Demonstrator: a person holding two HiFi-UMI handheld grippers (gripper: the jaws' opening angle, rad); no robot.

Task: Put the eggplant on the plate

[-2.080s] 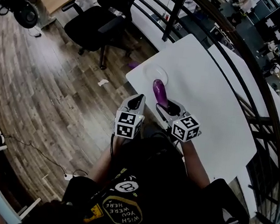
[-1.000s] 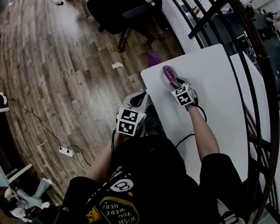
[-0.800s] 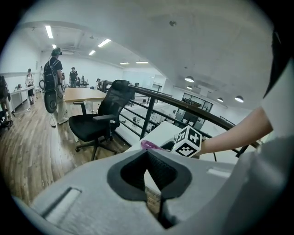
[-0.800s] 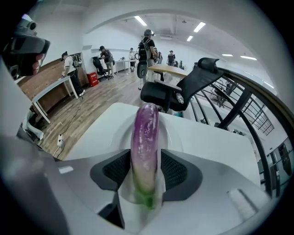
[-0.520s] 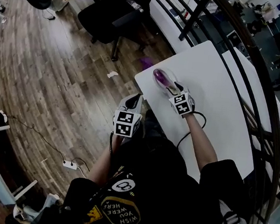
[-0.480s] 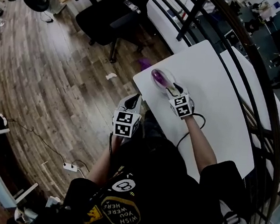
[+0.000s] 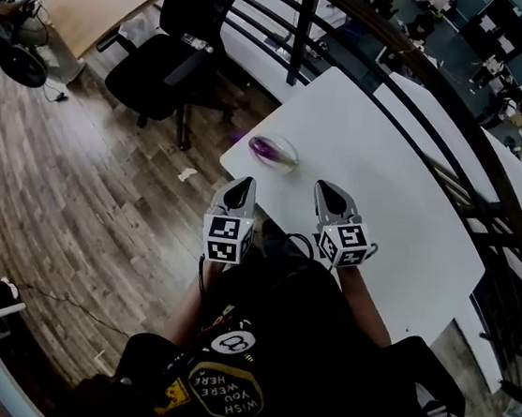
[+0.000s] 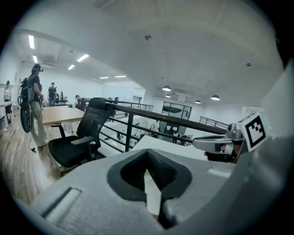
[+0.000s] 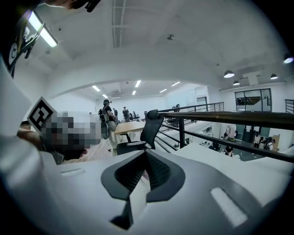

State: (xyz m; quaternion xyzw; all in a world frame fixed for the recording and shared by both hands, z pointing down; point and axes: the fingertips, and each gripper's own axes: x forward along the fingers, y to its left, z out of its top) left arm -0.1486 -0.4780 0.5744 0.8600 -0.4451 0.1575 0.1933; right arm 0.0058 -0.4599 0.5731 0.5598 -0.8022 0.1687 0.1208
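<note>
In the head view a purple eggplant (image 7: 268, 147) lies on a clear plate (image 7: 284, 158) near the left corner of the white table (image 7: 406, 183). Both grippers hang well short of it, close to the person's body. My left gripper (image 7: 242, 189) is off the table's left edge, its jaws shut and empty (image 8: 148, 158). The right gripper (image 7: 334, 199) is over the table's near edge, with nothing between its shut jaws (image 9: 146, 158). Neither gripper view shows the eggplant or the plate.
A black office chair (image 7: 166, 59) stands on the wooden floor left of the table. A dark railing (image 7: 464, 96) curves along the table's far side. A small purple scrap (image 7: 239, 137) lies on the floor by the table corner. People stand far off (image 8: 32, 105).
The right gripper has let go of the eggplant, which now rests on the plate, and has drawn back up toward the body with jaws shut. The left gripper has risen a little.
</note>
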